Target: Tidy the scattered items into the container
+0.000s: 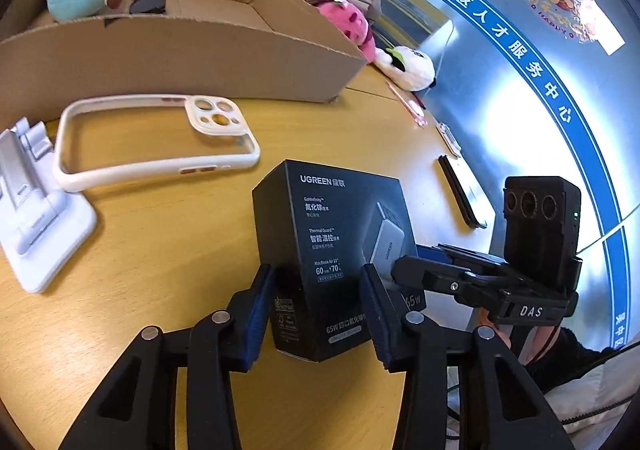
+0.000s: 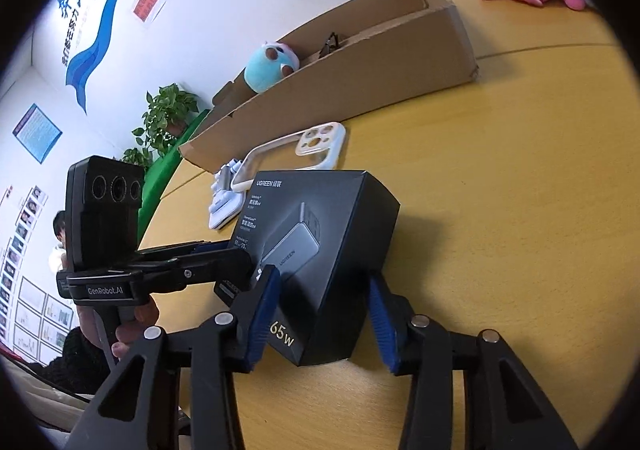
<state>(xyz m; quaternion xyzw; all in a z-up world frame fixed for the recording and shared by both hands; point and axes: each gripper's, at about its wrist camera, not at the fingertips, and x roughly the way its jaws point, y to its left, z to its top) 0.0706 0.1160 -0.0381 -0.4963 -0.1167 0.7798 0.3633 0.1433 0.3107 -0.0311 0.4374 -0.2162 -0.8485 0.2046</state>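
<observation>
Black charger box (image 1: 332,250) sits on the yellow worktop (image 1: 160,250), near the cardboard box (image 1: 180,50). Left hand-held gripper (image 1: 320,310) squeezes it, both pads tight on its sides. Right hand-held gripper (image 2: 324,314) is round the same box: left pad touching, right pad w/ a small gap. Phone case (image 1: 156,138) & white stand (image 1: 36,202) lie close by.

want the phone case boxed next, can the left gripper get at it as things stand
Probably not yet. The left gripper is shut on the black charger box, so it has no free fingers. The phone case itself lies flat and uncovered on the table, near the cardboard box.
</observation>
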